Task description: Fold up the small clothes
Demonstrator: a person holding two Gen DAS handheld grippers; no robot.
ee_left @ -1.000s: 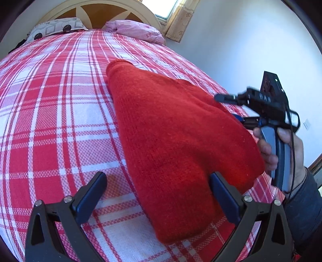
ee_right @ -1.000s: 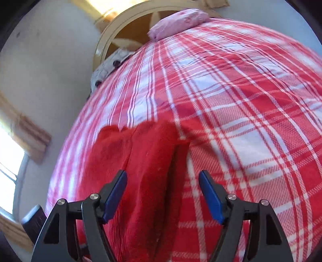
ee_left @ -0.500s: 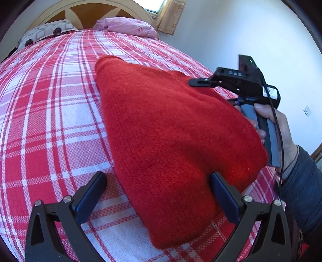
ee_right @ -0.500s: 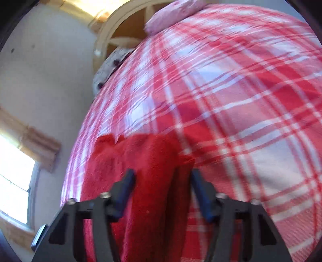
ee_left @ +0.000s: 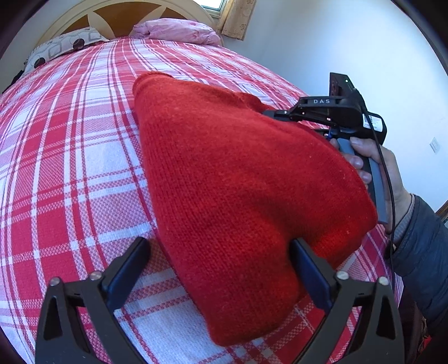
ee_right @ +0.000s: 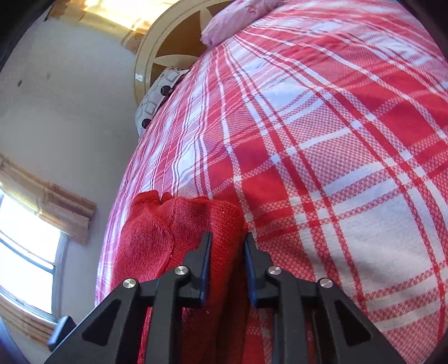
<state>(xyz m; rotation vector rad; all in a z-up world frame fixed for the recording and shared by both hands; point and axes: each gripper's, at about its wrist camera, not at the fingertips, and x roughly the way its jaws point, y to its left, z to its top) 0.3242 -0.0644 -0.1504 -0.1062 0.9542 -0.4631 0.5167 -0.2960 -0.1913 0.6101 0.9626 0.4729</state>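
A red knitted sweater [ee_left: 238, 179] lies folded on the red and white plaid bedspread [ee_left: 70, 145]. My left gripper [ee_left: 221, 268] is open at its near end, one finger on the bedspread, the other against the knit. My right gripper [ee_right: 226, 249] is shut on a folded edge of the sweater [ee_right: 224, 224]. In the left wrist view the right gripper [ee_left: 282, 113] reaches in at the sweater's far right side, held by a hand.
Two pillows, one patterned [ee_left: 61, 47] and one pink [ee_left: 179, 30], lie by the wooden headboard [ee_left: 134, 16]. White wall stands to the right of the bed. A curtained window [ee_right: 25, 252] shows in the right wrist view.
My right gripper has closed from wide open onto the sweater's folded edge. The left gripper stays open at the sweater's near end.
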